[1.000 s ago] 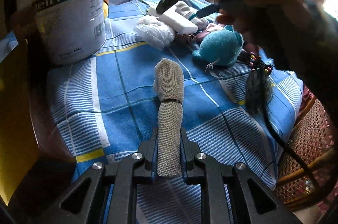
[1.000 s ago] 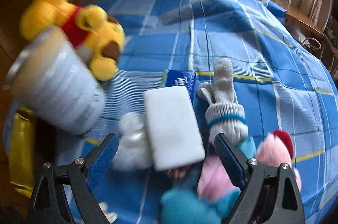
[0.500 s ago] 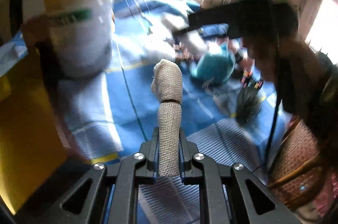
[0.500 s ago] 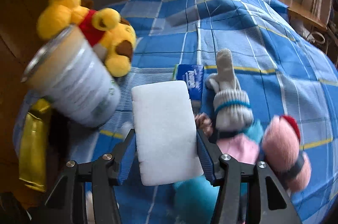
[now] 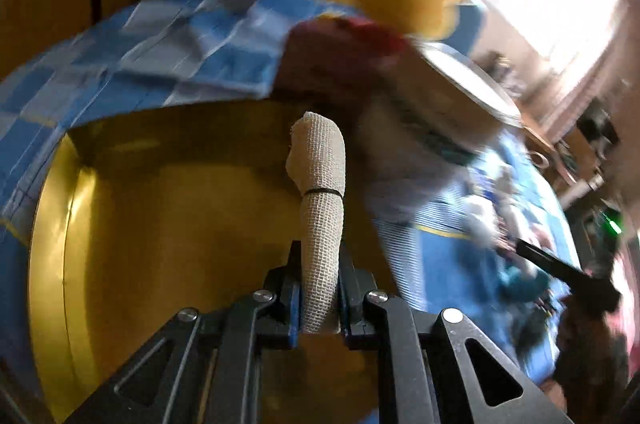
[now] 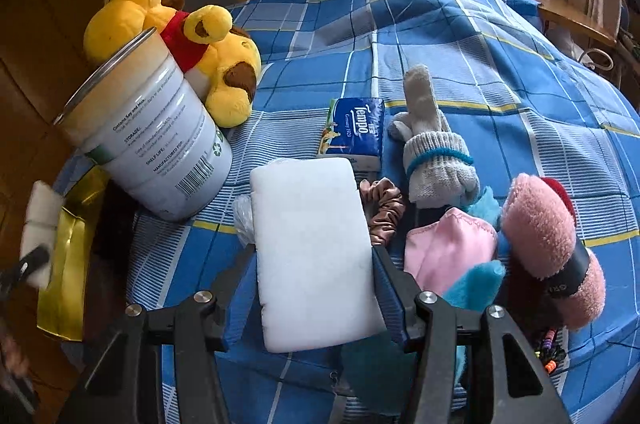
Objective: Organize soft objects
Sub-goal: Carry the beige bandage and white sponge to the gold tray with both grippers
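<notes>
Landmark: white tin can [image 6: 152,140], standing tilted in view on the blue plaid bedspread [image 6: 460,72].

Left gripper [image 5: 319,298] clamped tight on a rolled beige gauze bandage [image 5: 320,216], black band around its middle. The roll sticks up out of the jaws, over a shiny gold box [image 5: 160,244] that lies left of the can. The left wrist view is motion-blurred; the can and a yellow plush show only as smears to the right of the roll.

Right gripper [image 6: 314,288] holds a white sponge block [image 6: 312,252], both pads pressing its long sides. Block is lifted, just right of the can. Behind the block: crumpled clear plastic [image 6: 242,220], a brown satin scrunchie [image 6: 384,208], then a blue Tempo tissue pack [image 6: 354,134].

Right of the can, further over: a white knit glove [image 6: 434,152] with a blue band, a pink fabric piece [image 6: 448,252], a fluffy pink item [image 6: 548,248] with a black strap, and a teal plush [image 6: 476,284], all bunched together.

Behind the can, touching it: yellow bear plush [image 6: 180,44] in a red shirt.
</notes>
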A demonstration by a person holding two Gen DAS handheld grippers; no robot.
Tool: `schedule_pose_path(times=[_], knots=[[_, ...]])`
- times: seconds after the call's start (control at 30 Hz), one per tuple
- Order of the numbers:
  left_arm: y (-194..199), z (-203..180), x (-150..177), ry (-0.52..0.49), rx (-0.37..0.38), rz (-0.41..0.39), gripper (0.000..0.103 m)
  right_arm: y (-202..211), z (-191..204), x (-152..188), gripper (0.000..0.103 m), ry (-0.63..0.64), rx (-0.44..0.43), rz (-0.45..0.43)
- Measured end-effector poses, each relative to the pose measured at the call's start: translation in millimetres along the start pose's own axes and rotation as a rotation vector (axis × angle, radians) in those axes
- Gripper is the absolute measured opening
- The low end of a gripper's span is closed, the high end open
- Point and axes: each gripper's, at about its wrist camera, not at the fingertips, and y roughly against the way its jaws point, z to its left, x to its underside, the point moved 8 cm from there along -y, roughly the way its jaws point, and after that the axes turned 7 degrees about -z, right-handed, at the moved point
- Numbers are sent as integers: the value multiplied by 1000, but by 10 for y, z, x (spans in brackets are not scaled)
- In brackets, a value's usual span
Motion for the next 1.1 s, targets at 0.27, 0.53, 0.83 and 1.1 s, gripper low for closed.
schedule_pose_path(times=[0.27, 0.53, 0.83, 1.1], knots=[[-492, 296, -152, 104, -56, 54, 23, -6, -12, -24, 55, -8, 9, -5], [-392, 338, -164, 57, -105, 1, 73, 19, -24, -281, 55, -58, 27, -13], [80, 479, 60, -31, -152, -53, 76, 49, 193, -1533, 55, -50, 110, -80], [542, 656, 45, -61, -256, -149, 84, 404, 1598, -2999, 55, 114, 45, -292]])
